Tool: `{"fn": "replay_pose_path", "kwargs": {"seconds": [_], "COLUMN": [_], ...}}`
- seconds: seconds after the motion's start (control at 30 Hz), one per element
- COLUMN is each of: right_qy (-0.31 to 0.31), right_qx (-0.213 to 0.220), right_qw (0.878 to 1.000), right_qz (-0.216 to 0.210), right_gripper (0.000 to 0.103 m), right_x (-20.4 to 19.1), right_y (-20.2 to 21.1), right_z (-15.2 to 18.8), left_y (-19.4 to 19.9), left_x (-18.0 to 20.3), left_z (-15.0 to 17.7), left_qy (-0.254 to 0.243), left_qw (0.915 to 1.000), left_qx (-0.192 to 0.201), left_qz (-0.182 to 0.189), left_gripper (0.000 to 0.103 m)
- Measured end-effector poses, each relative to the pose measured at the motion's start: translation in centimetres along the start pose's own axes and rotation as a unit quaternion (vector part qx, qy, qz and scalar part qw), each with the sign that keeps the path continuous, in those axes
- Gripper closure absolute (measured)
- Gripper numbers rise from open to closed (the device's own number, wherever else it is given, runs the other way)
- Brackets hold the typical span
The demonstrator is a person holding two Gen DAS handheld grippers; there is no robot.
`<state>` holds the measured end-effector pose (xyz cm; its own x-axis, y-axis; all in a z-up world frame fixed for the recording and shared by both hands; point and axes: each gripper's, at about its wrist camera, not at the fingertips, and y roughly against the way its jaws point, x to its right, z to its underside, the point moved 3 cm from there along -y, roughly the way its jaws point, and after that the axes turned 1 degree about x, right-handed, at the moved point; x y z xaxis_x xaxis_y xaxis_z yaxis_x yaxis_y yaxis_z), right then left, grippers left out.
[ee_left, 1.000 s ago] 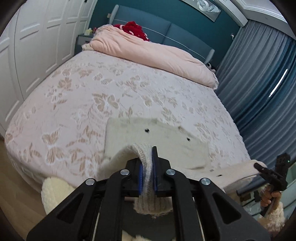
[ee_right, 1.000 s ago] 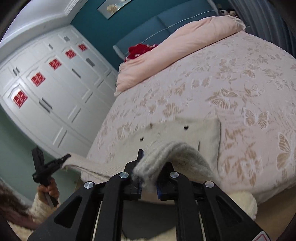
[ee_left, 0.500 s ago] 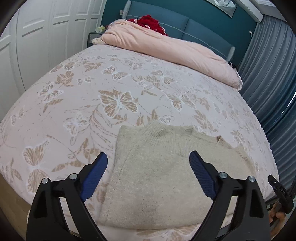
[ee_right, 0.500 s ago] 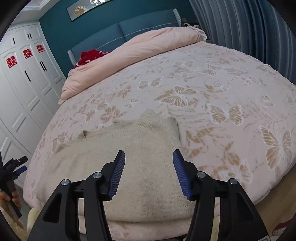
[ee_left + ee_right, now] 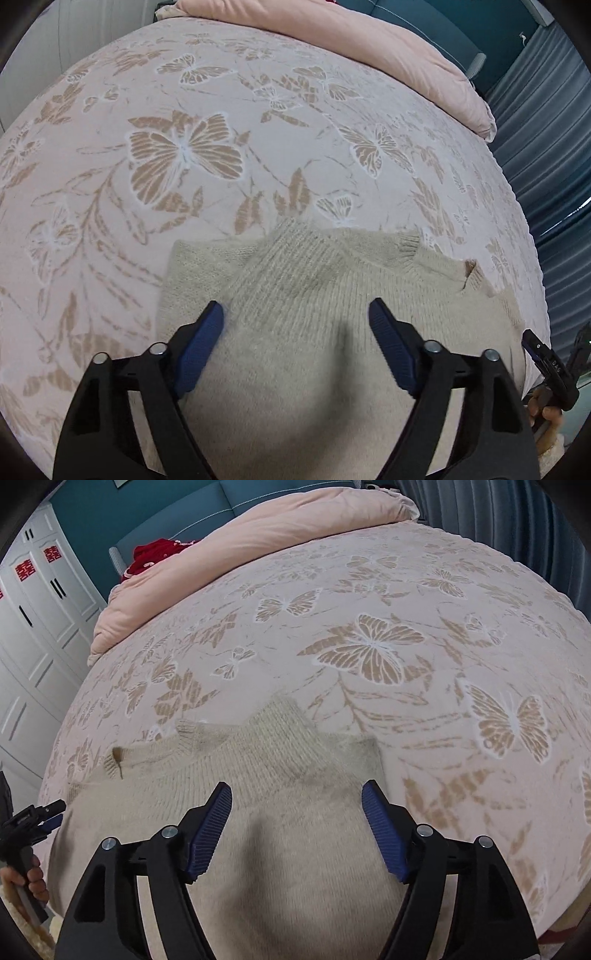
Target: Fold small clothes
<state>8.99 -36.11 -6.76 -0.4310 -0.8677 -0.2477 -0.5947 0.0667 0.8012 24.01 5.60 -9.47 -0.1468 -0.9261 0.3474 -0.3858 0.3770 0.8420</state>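
Observation:
A beige knitted sweater [image 5: 314,295] lies folded on the pink butterfly bedspread [image 5: 184,147] near the bed's front edge. A ribbed cuff or sleeve end lies across its top. My left gripper [image 5: 295,314] is open and empty, just above the sweater's left half. The right gripper shows at the far right of the left wrist view [image 5: 550,365]. In the right wrist view the sweater [image 5: 295,768] lies the same way, and my right gripper [image 5: 297,794] is open and empty above its right half. The left gripper shows at that view's left edge [image 5: 33,819].
A rolled pink duvet [image 5: 258,542] lies across the head of the bed with a red item [image 5: 155,554] beside it. White wardrobe doors [image 5: 33,627] stand to the left, blue curtains [image 5: 546,147] to the right, a teal headboard behind.
A second ago both grippers were shut on the sweater and lifted it. They let go, opened, and moved forward and down close over the folded sweater.

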Motion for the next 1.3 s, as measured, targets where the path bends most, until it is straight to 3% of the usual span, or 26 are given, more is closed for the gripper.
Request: {"fn": "replay_pose_path", "kwargs": {"seconds": [0.03,0.07,0.1,0.2,0.23,0.27,0.3,0.43,0.53,0.63,0.7,0.77,0.83,0.87,0.97,1.0,1.07,1.13,1.2,1.23,1.3], "right_qy": [0.004,0.010,0.013,0.012,0.017,0.026,0.031,0.018,0.003,-0.009,-0.002,-0.003,-0.004,-0.015,-0.037,-0.030,-0.032,-0.027,-0.001,0.014,0.039], "right_qx": [0.002,0.004,0.008,-0.001,-0.010,-0.024,-0.042,-0.021,0.031,0.103,0.149,0.164,0.132,0.094,-0.021,-0.033,-0.001,0.036,0.079,0.091,0.087], "right_qw": [1.000,1.000,1.000,1.000,1.000,0.999,0.999,0.999,0.996,0.984,0.976,0.975,0.986,0.991,0.999,0.999,0.999,0.999,0.997,0.996,0.995], "right_qz": [0.012,0.021,0.027,0.027,0.021,0.012,0.008,-0.033,-0.082,-0.144,-0.159,-0.153,-0.105,-0.090,-0.017,0.002,-0.002,-0.010,0.007,0.007,-0.017], "right_gripper": [0.031,0.030,0.030,0.030,0.040,0.075,0.090,0.094,0.095,0.095,0.095,0.095,0.095,0.095,0.094,0.094,0.092,0.090,0.081,0.077,0.077], "right_x": [-0.2,-0.3,-0.4,-0.5,-0.6,-0.9,-1.0,-1.1,-1.9,-3.1,-3.6,-3.3,-2.3,-1.3,1.2,1.5,1.1,0.3,-0.8,-1.7,-4.0], "right_y": [-0.5,-0.8,-1.0,-1.9,-2.3,-2.7,-3.1,-0.6,3.9,10.2,13.1,13.5,9.9,6.8,-2.3,-3.6,-2.2,1.3,5.0,6.5,8.1], "right_z": [-0.3,-0.6,-0.8,-1.3,-1.3,-1.1,-0.9,-0.8,-1.7,-3.5,-4.7,-5.7,-6.0,-5.6,-2.6,-1.7,-1.5,-1.7,-1.4,-0.9,0.6], "left_y": [-0.5,-0.8,-0.9,-0.2,0.2,0.5,0.9,2.6,4.7,8.5,11.5,13.6,13.0,11.4,3.0,0.1,-2.6,-1.3,0.9,2.2,5.1], "left_x": [-0.2,-0.5,-0.7,-0.9,-0.8,-0.7,-0.4,0.4,0.8,1.5,2.3,2.7,2.9,2.7,1.2,0.5,-0.5,0.0,1.4,2.1,3.7], "left_z": [-0.2,-0.4,-0.6,-0.8,-0.9,-0.9,-0.9,-1.1,-1.5,-2.3,-3.3,-4.3,-5.4,-5.7,-4.8,-3.9,-2.2,-1.5,-0.9,-0.5,0.8], "left_qy": [0.007,0.015,0.018,0.024,0.024,0.021,0.013,-0.002,-0.006,-0.001,-0.011,-0.011,-0.021,-0.025,-0.029,-0.024,-0.015,-0.026,-0.058,-0.072,-0.083], "left_qw": [0.9999,0.9996,0.9995,0.9996,0.9997,0.9998,0.9999,0.9997,0.9989,0.9960,0.9917,0.9871,0.9865,0.9879,0.9949,0.9956,0.9945,0.9934,0.9908,0.9886,0.9870], "left_qx": [-0.010,-0.018,-0.020,-0.011,-0.007,-0.001,0.003,0.023,0.045,0.086,0.125,0.158,0.163,0.150,0.060,0.027,0.009,0.038,0.046,0.057,0.082], "left_qz": [-0.005,-0.013,-0.016,-0.007,-0.005,-0.005,-0.007,0.002,0.007,0.025,0.027,0.022,-0.008,-0.028,-0.076,-0.086,-0.103,-0.105,-0.113,-0.119,-0.110], "left_gripper": [0.048,0.069,0.079,0.097,0.098,0.099,0.099,0.100,0.100,0.100,0.101,0.101,0.100,0.100,0.099,0.099,0.098,0.095,0.093,0.088,0.063]}}
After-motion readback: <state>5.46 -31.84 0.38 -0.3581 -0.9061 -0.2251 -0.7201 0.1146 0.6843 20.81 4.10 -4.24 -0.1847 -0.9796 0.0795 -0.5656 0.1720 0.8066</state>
